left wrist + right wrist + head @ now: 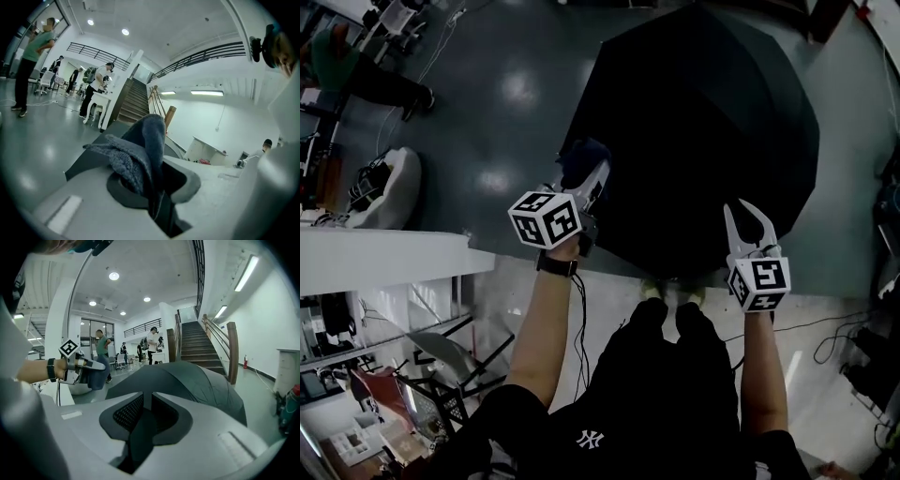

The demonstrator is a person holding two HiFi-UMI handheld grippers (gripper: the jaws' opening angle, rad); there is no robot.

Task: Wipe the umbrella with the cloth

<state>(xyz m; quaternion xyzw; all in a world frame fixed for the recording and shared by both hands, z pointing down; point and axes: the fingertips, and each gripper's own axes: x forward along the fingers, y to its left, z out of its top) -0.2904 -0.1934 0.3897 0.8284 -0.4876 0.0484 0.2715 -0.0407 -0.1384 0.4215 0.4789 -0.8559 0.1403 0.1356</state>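
A large black umbrella (703,131) lies open on the grey floor in front of me; its canopy fills the middle of the right gripper view (197,385). My left gripper (589,183) hovers at the canopy's near-left edge, shut on a dark blue cloth (584,157). In the left gripper view the cloth (140,150) bunches up between the jaws of the left gripper (146,161). My right gripper (747,217) is held over the canopy's near-right edge. Its jaws stand a narrow gap apart with nothing between them (147,397). The right gripper view also catches the left gripper (91,365) holding the cloth (96,378).
A white counter (384,258) and a white bag (389,187) are at the left. Cables (834,328) trail on the floor at the right. A staircase (197,345) rises beyond the umbrella. People (96,89) stand farther back by tables.
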